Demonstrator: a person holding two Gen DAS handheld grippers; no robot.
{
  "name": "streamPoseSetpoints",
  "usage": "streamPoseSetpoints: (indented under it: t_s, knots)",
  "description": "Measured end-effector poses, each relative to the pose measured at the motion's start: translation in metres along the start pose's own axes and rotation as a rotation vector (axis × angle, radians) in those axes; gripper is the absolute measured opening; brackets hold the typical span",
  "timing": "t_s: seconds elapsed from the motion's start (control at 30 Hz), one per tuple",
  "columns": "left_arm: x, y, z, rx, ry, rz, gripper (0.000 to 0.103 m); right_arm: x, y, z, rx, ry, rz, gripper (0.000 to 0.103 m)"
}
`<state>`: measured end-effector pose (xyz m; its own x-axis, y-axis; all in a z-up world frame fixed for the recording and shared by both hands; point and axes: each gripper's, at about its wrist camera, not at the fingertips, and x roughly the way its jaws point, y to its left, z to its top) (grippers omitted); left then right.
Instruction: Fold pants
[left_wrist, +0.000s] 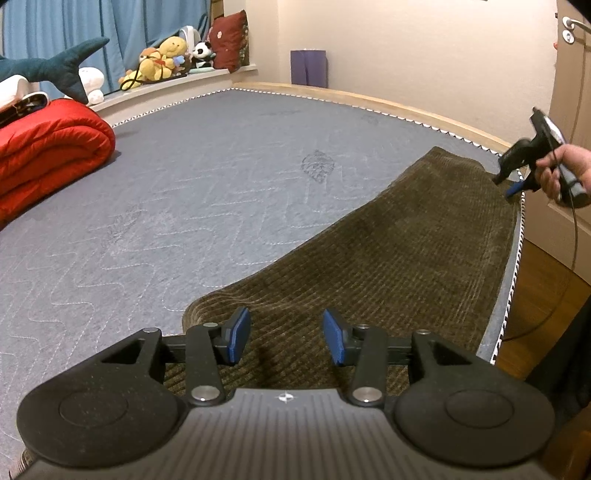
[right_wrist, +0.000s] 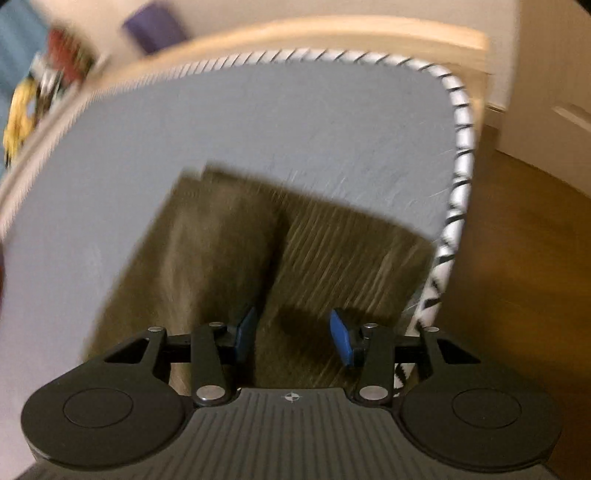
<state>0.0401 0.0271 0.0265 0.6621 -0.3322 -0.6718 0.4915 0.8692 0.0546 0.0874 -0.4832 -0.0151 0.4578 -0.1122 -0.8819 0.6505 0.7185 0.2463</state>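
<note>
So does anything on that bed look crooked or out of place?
Only slightly: the brown pants lie flat along the mattress edge, but in the right wrist view the two leg ends do not line up. Both claws, left and right, are open.

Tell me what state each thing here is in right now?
Left gripper: open, holding nothing.
Right gripper: open, holding nothing.
Pants: lying flat on the mattress, near its edge.
Red blanket: rolled up.
Door: looks shut.
</note>
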Motion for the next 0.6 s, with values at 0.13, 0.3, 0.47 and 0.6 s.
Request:
streamPoseSetpoints:
  t_s: [0.13, 0.3, 0.47, 0.6]
  knots:
    - [0.0, -0.001, 0.002, -0.002, -0.007, -0.005, 0.049, 0.013, 0.03, -0.01, -0.223, -0.006, -0.076, 0.047]
    - [0.002, 0.001, 0.0, 0.002, 0.007, 0.001, 0.049, 0.005, 0.053, -0.016, -0.31, -0.071, 0.022, 0.041]
    - [0.004, 0.0, 0.0, 0.004, 0.015, -0.002, 0.049, 0.008, 0.06, -0.006, -0.238, -0.153, 0.297, 0.046]
    - [0.004, -0.002, -0.001, 0.017, 0.017, -0.007, 0.049, 0.021, 0.052, -0.007, -0.2, -0.121, 0.255, 0.053]
